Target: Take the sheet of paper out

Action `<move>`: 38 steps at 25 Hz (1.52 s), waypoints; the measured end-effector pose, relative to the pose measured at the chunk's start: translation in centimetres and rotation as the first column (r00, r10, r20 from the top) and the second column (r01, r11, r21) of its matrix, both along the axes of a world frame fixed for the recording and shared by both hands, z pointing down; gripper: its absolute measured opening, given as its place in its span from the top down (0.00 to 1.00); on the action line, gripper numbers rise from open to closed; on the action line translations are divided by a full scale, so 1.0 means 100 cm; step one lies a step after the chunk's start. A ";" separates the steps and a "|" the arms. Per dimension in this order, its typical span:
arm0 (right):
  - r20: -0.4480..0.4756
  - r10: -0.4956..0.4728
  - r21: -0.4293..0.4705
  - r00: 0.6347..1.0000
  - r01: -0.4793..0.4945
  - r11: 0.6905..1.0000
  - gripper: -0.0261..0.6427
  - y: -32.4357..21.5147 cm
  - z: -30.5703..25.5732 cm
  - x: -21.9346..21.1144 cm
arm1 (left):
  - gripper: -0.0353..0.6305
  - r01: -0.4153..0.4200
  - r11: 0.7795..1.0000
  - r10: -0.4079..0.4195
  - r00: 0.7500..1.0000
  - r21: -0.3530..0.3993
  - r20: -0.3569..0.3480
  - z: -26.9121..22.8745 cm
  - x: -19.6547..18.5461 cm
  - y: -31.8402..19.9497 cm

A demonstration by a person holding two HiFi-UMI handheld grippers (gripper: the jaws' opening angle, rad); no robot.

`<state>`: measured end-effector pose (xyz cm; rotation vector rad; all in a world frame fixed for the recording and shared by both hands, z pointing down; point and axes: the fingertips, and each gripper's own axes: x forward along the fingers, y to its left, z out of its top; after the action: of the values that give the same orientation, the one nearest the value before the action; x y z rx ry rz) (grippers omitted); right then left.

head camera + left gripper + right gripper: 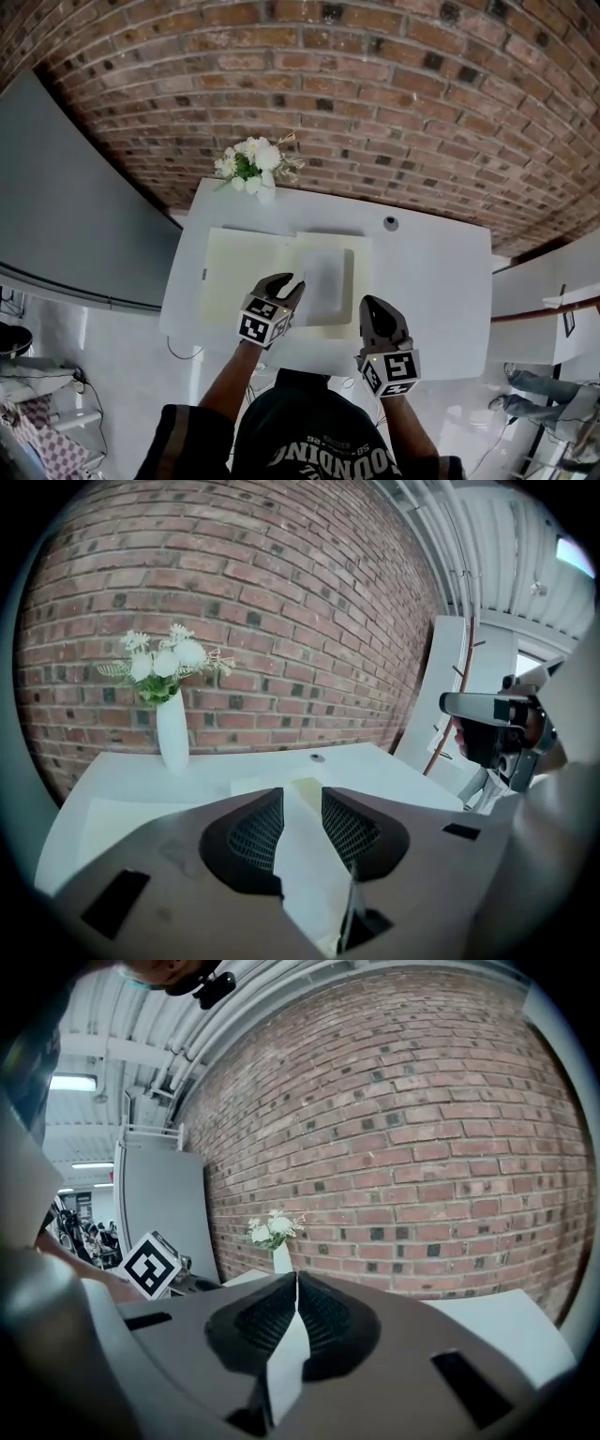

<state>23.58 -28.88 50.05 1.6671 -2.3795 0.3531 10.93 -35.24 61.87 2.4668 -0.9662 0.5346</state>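
A pale yellow folder (246, 272) lies open on the white table (431, 281). A white sheet of paper (324, 279) rests on the folder's right half. My left gripper (286, 289) hovers at the folder's front edge, just left of the sheet, and is open by a narrow gap. Through that gap in the left gripper view (302, 794) I see the sheet and folder, with nothing held. My right gripper (369, 305) is shut and empty, near the table's front edge to the right of the folder. Its jaws meet at the tips in the right gripper view (296, 1281).
A white vase of white flowers (265, 187) stands at the table's far edge by the brick wall. A small round grommet (391, 223) sits in the tabletop behind the folder. A grey panel (66, 216) rises left of the table.
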 end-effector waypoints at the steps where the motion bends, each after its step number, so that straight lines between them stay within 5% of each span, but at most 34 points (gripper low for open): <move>1: -0.003 0.002 -0.007 1.000 -0.002 1.000 0.86 -0.001 0.002 -0.001 | 0.79 0.002 1.000 -0.002 1.000 -0.008 0.003 0.004 -0.001 -0.002; 17: -0.017 0.027 -0.080 0.999 -0.028 0.996 0.86 -0.015 0.026 0.005 | 0.79 0.002 0.980 0.019 0.995 -0.201 0.102 0.097 0.006 -0.022; 38: -0.041 0.104 -0.155 0.994 -0.109 0.982 0.86 -0.016 0.052 0.017 | 0.79 0.015 0.888 0.030 0.995 -0.459 0.090 0.181 0.020 -0.031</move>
<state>25.27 -30.44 55.21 1.7178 -2.1821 0.5133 12.91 -38.34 79.97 2.0327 -0.7572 0.7895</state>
